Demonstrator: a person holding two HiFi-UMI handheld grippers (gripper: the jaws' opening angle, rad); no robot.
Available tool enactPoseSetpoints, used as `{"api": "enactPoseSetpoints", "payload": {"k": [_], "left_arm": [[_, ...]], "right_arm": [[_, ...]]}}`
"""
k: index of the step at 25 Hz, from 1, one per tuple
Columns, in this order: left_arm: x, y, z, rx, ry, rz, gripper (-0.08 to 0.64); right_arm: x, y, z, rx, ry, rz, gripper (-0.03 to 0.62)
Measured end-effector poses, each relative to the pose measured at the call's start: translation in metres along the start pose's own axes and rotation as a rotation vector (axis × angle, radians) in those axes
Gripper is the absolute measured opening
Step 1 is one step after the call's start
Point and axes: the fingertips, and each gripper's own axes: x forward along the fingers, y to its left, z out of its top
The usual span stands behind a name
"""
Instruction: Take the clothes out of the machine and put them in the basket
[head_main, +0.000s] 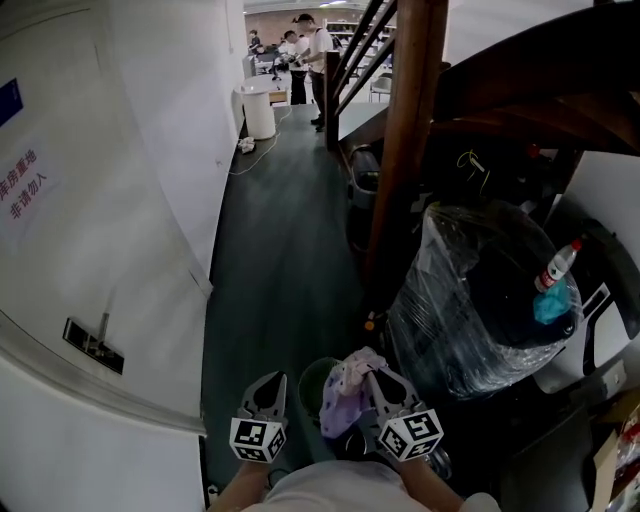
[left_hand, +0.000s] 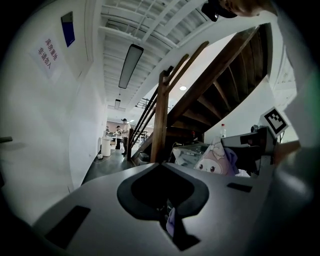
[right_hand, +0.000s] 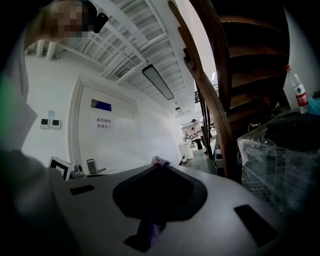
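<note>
The left gripper (head_main: 266, 388) and right gripper (head_main: 386, 385) are grey, tapered wedges. Each carries a white cube (head_main: 258, 438) with black square markers at its 6 o'clock end. Up close, each grey shell shows a dark spade-shaped recess and dark rectangular slots. The person wears a pale top (head_main: 335, 492).

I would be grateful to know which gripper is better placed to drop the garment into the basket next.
Right, probably: the right gripper is shut on the lilac garment, hanging above the green basket. The left gripper is shut beside it, apparently empty.

cloth garment (head_main: 345, 395), glossy plastic wrap (head_main: 470, 320), wooden post (head_main: 405, 140).
</note>
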Motion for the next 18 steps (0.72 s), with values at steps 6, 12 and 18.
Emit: {"api": "enactPoseSetpoints", "payload": {"k": [6, 12, 18], "left_arm": [[0.032, -0.01, 0.005, -0.013, -0.004, 0.092, 0.02], [0.047, -0.021, 0.003, -0.018, -0.001, 0.157, 0.02], [0.054, -0.017, -0.003, -0.022, 0.019, 0.175, 0.02]], "right_arm": [[0.024, -0.036, 0.006, 0.001, 0.034, 0.098, 0.021], [0.042, -0.062, 0.006, -0.004, 0.061, 0.165, 0.021], [0.051, -0.072, 0.01, 0.013, 0.054, 0.166, 0.021]]}}
